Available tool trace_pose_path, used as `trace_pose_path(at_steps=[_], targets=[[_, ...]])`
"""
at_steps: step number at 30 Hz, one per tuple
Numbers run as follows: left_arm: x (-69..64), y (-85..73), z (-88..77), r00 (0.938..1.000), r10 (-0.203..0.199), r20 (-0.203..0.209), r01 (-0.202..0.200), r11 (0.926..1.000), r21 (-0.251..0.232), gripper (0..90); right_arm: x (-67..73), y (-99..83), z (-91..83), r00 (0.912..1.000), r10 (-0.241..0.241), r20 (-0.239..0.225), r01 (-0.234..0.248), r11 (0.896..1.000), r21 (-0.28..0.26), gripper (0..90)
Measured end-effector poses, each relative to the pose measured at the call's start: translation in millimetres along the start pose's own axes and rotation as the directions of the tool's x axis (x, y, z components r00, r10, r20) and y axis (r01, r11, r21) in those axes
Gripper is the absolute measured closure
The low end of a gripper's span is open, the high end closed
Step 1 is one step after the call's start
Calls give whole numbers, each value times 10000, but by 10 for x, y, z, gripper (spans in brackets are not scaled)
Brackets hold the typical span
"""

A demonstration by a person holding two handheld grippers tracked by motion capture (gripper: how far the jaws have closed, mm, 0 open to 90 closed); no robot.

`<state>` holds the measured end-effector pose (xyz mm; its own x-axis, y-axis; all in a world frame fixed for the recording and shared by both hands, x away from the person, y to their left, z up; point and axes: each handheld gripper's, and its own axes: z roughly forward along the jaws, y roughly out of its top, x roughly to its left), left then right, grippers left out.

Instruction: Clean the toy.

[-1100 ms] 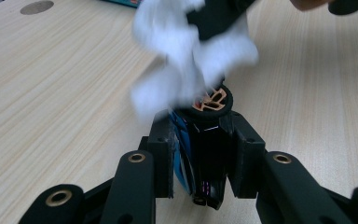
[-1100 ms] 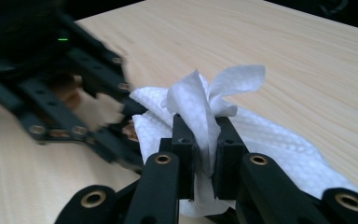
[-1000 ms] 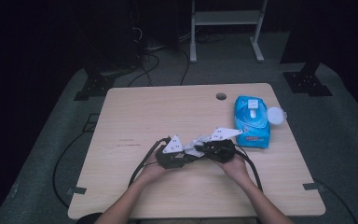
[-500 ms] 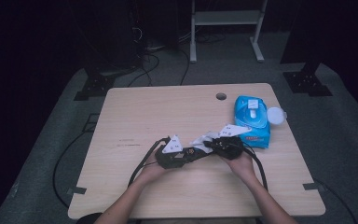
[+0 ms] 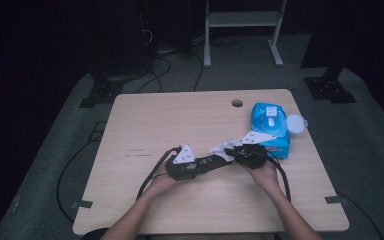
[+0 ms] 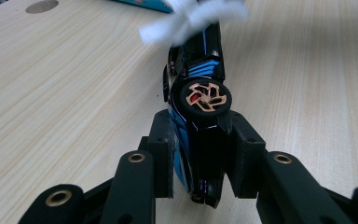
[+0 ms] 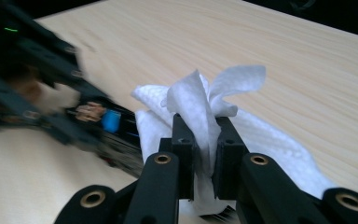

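Fingers [image 6: 161, 154] of the left gripper [image 6: 200, 154] are clamped on the flanks of a black-and-blue toy car [image 6: 198, 93], tipped on its side so a copper-spoked wheel [image 6: 204, 96] faces the camera, low over the wooden table [image 5: 180, 120]. The right gripper [image 7: 204, 156] has its jaws pinched tight on a bunched white wipe [image 7: 205, 100], which lies against the car's far end in the high view. The job looks like wiping the car down. Best keep the left grip firm and the car steady, drag the wipe along the body in short light strokes, and avoid snagging the wheels. Beyond them sits the blue wipes pack [image 5: 270, 125], lid flipped open.
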<state>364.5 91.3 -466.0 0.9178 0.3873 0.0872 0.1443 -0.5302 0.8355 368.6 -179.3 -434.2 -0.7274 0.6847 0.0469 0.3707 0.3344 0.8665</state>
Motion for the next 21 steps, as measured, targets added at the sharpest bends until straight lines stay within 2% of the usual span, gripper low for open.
trace_pose_path(at_steps=[2,5,6,8,9,10,13,14,15,16,17,18,21], targets=[[0,1,0,10000,-12,7,12,10000,2,664,-58,-16,-34,9998,132,155,-132,9999,-21,810],[5,0,1,10000,9,17,-9,10000,0,664,-45,-31,-42,9996,200,191,-199,9998,-93,810],[6,-2,0,10000,-26,18,26,10000,-10,664,-18,-28,-35,9999,109,133,-108,9999,-112,811],[6,-2,-1,10000,-29,0,29,10000,-14,664,88,-4,18,9990,32,-440,-39,9998,-176,810],[6,-2,-1,10000,-29,0,29,10000,-14,664,88,-4,18,9990,32,-440,-39,9998,-176,810],[6,-3,-9,10000,2,-8,-2,10000,25,664,146,17,52,9984,-330,-459,327,9994,-78,809],[6,-6,-15,10000,-2,-7,2,10000,11,664,138,22,49,9986,-367,-374,367,9993,-20,809],[12,-8,-18,10000,-20,-1,20,10000,26,663,70,7,12,9995,-316,-51,316,9995,-3,809],[12,-8,-18,10000,-20,-1,20,10000,26,663,70,7,12,9995,-316,-51,316,9995,-3,809],[16,-10,-17,10000,1,-9,0,10000,13,663,-46,-30,-44,9999,45,147,-45,10000,-40,810],[16,-10,-17,10000,1,-9,0,10000,13,663,-100,-49,-66,9993,255,261,-253,9996,-86,810],[19,-10,-17,10000,8,-20,-8,10000,9,663,-137,-63,-84,9986,295,443,-293,9996,-39,810],[23,-10,-18,10000,16,-36,-16,10000,17,662,-179,-84,-102,9975,471,526,-470,9989,-29,810]])
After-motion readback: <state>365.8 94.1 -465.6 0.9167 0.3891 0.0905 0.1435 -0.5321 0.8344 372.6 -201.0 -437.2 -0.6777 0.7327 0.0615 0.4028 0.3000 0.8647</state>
